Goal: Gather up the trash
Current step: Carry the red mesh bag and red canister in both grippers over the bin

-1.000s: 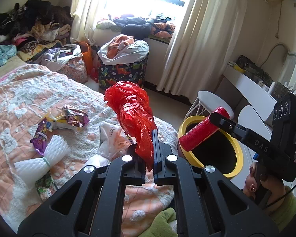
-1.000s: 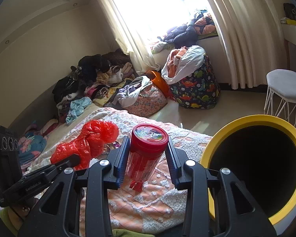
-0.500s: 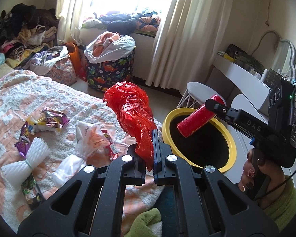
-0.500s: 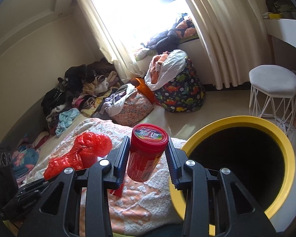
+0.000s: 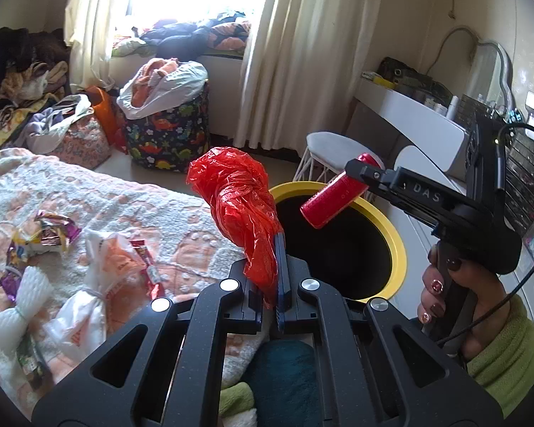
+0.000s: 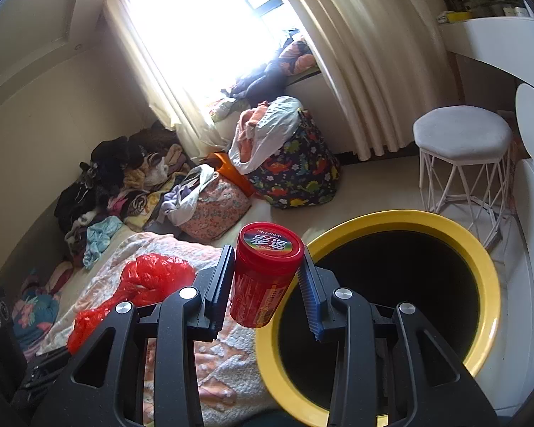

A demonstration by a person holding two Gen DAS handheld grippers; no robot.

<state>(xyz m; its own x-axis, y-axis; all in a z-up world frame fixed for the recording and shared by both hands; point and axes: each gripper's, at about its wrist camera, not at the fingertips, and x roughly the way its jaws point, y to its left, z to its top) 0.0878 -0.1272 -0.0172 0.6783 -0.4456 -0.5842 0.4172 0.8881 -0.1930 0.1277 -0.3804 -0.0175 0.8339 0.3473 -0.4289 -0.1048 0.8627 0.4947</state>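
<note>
My left gripper [image 5: 272, 270] is shut on a crumpled red plastic bag [image 5: 236, 199], which stands up from its jaws at the bed's edge, just left of the yellow-rimmed bin [image 5: 397, 245]. My right gripper [image 6: 267, 277] is shut on a red lidded jar [image 6: 265, 277], held over the bin's near rim [image 6: 445, 220]. In the left wrist view the red jar [image 5: 333, 197] hangs tilted above the bin's black opening, with a hand [image 5: 445, 295] on the gripper's handle. The red bag [image 6: 149, 284] shows at left in the right wrist view.
Snack wrappers [image 5: 44, 235], a white plastic bag [image 5: 99, 284] and white foam netting [image 5: 17, 302] lie on the bed's blanket [image 5: 124, 199]. A white stool [image 6: 459, 142] stands behind the bin. A dinosaur-print basket [image 5: 167, 135], clothes piles and a white desk [image 5: 409, 110] ring the floor.
Both grippers have swung right, from over the bed toward the bin. The jar now hangs over the bin's opening and the red bag sits beside its rim. Both grips are unchanged.
</note>
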